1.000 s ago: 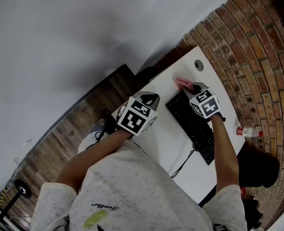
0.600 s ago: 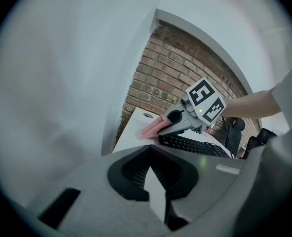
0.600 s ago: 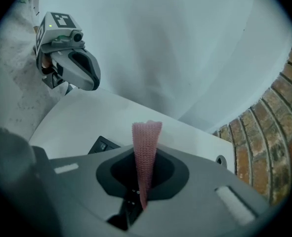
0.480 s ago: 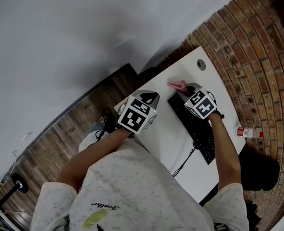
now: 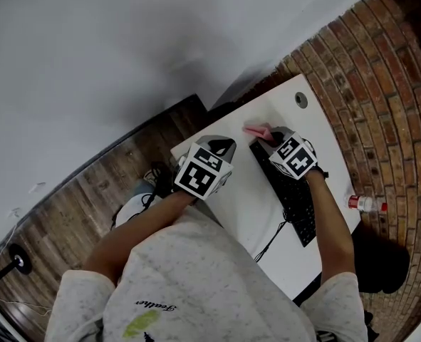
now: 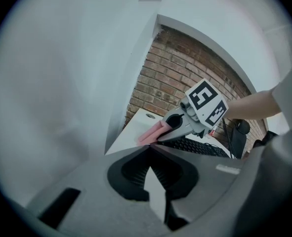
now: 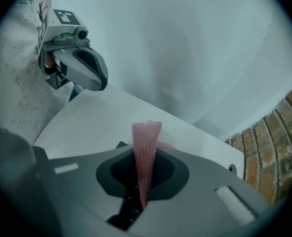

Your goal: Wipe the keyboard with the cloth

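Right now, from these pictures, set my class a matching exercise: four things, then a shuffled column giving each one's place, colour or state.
1 cloth
2 keyboard
3 left gripper
4 bottle

A red cap
B shut, empty
C on the white table
D clamped in the right gripper

Pairs: 1-D, 2-C, 3-B, 4-A

Shirt [image 5: 196,276]: one small dark script word on the pale fabric; it seems to read "Feather".
Bottle [image 5: 367,204]: label too small to read.
Keyboard [image 5: 293,199]: key lettering too small to read.
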`<state>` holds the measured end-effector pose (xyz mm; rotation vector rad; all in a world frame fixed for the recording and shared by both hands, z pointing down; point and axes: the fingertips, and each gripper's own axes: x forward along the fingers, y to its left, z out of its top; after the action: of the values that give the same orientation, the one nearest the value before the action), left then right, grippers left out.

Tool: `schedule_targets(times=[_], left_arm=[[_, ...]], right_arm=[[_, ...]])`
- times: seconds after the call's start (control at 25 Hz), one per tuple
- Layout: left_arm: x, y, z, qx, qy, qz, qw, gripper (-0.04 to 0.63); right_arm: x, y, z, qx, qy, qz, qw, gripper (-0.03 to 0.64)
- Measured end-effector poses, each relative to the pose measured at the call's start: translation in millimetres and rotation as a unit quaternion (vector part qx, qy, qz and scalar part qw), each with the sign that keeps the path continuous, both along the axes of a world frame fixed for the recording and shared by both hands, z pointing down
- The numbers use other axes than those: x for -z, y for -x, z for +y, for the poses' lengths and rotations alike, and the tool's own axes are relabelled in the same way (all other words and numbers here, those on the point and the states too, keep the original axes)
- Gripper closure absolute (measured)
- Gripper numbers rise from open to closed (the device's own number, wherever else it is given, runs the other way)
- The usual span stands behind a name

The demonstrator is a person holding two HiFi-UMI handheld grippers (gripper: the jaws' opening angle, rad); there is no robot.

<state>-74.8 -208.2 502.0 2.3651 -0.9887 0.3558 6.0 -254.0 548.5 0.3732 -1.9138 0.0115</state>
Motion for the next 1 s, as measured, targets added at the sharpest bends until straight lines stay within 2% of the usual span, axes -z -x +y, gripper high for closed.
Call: schedule_targets(times=[0.56, 1.0], left_arm=[[2.2, -8.5, 20.4, 0.04, -0.009, 0.001, 0.9992, 0.603], [1.8, -17.6, 40.2, 0.071, -0.005, 0.006, 0.9974, 0.603]], right_arm=[[0.3, 20.3, 35.3, 0.052, 0.019, -0.02, 0.998, 0.591], [-3.0, 17.4, 64.4, 0.088, 0.024, -0.025, 0.996, 0.591]])
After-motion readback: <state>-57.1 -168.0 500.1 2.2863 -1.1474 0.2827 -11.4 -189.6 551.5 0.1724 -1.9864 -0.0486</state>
